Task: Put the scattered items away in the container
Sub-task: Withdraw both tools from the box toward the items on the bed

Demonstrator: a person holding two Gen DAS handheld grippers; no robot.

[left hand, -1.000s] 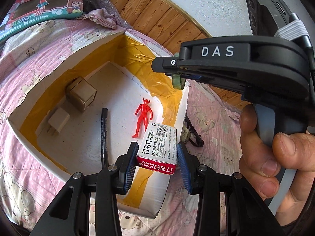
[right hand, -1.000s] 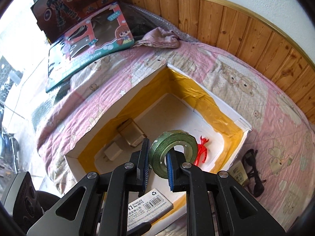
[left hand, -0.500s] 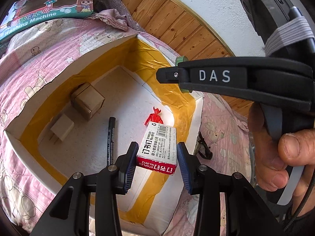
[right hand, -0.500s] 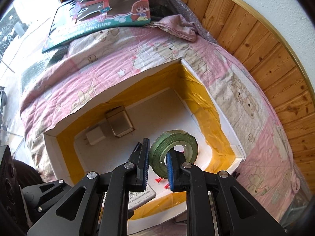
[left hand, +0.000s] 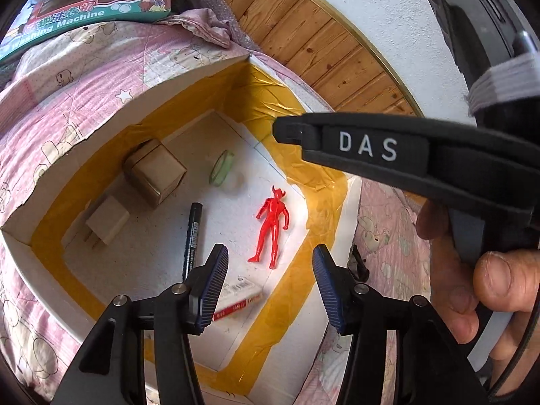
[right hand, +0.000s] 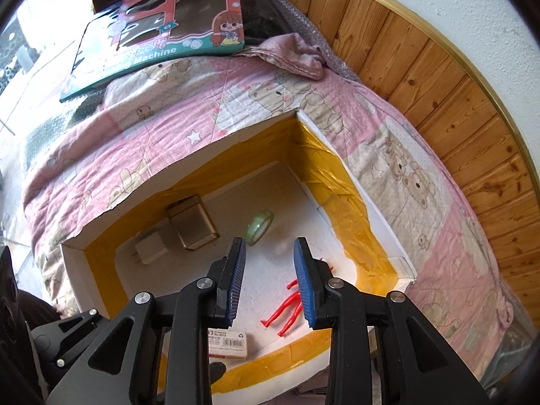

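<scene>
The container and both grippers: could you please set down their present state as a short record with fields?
container: white box with yellow-taped walls, on a pink quilt
inside: red figure, black marker, staples box, green tape roll, white charger, tan box
tape roll: blurred, tilted on edge
left gripper: open, holds nothing, above the box
right gripper: open, holds nothing, above the box

The staples box (left hand: 241, 298) lies partly hidden behind a left tong finger; the red figure's (right hand: 290, 307) torso hides behind the right tongs (right hand: 270, 283).
</scene>
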